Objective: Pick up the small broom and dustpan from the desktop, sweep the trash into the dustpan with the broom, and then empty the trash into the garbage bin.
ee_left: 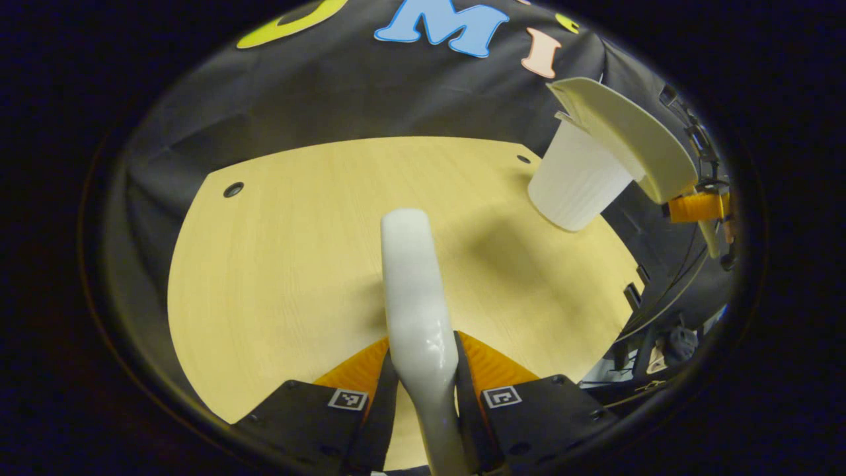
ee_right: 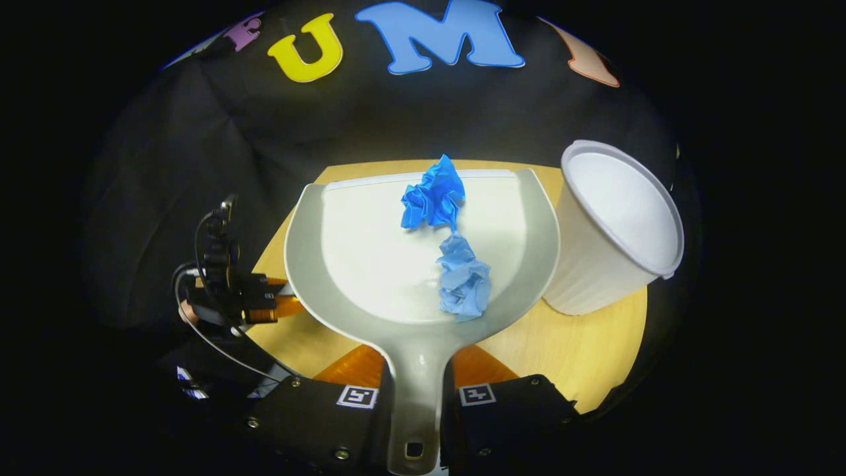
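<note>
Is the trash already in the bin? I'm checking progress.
No: both blue paper wads lie in the dustpan, beside the white bin.

left gripper view: rides low over the desktop (ee_left: 277, 264), looks forward along its fingers toward the booth wall, garbage bin (ee_left: 578, 182) far right. right gripper view: higher, tilted down, close on the dustpan (ee_right: 370, 258), bin (ee_right: 615, 231) just beside. shared: bin, desktop, dustpan (ee_left: 628, 132), wall.

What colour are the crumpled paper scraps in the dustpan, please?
Blue crumpled paper scraps, clearest in the right gripper view.
</note>
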Demonstrator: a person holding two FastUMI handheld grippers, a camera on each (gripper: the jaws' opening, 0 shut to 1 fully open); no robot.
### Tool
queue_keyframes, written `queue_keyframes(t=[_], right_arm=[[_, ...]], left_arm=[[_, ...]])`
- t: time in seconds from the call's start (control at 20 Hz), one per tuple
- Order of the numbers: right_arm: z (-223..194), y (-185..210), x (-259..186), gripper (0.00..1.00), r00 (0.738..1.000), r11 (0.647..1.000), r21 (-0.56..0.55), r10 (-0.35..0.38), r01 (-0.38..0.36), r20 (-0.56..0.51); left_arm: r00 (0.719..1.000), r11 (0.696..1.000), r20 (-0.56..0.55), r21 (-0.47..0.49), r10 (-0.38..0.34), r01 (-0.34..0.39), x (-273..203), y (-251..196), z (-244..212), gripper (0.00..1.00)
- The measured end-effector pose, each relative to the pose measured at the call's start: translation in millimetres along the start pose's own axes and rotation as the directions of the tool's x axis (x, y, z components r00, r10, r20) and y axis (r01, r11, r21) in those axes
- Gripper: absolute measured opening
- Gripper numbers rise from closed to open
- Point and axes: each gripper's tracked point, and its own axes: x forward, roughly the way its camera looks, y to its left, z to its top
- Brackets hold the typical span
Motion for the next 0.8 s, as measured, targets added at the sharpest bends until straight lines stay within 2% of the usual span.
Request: queue_keyframes(t=[0.1, 0.2, 0.25, 0.3, 0.5, 0.65, 0.8], right_arm=[[2.8, 8.0, 0.1, 0.30, 0.999, 0.998, 0.068, 0.009, -0.012, 0.039], [16.7, 14.2, -7.2, 0.30, 0.996, 0.988, 0.148, 0.037, -0.048, 0.079], [28.0, 15.4, -12.1, 0.30, 0.991, 0.976, 0.206, 0.049, -0.074, 0.124], [28.1, 16.7, -14.6, 0.30, 0.987, 0.965, 0.245, 0.055, -0.092, 0.154], [30.2, 22.7, -10.2, 0.30, 0.964, 0.909, 0.395, 0.028, -0.136, 0.266], [36.5, 27.5, -10.5, 0.30, 0.941, 0.839, 0.501, 0.037, -0.212, 0.336], [47.7, 28.2, -18.2, 0.30, 0.908, 0.736, 0.593, 0.071, -0.326, 0.412]], left_arm=[[1.000, 1.000, 0.008, -0.021, 0.009, -0.009, 1.7, -1.4, -0.6, 0.51], [1.000, 0.999, 0.010, -0.037, 0.017, -0.016, 1.5, -3.0, -1.9, 0.47], [1.000, 0.999, 0.011, -0.045, 0.021, -0.020, -1.3, -5.3, -3.6, 0.47], [1.000, 0.998, 0.010, -0.051, 0.022, -0.022, -0.6, -7.4, -3.7, 0.51], [1.000, 0.998, 0.002, -0.053, 0.026, -0.026, 0.5, -11.9, -3.6, 0.49], [1.000, 0.999, 0.000, -0.035, 0.031, -0.031, 2.5, -18.5, -1.4, 0.49], [1.000, 0.999, -0.005, -0.018, 0.029, -0.029, 5.5, -27.0, 1.1, 0.49]])
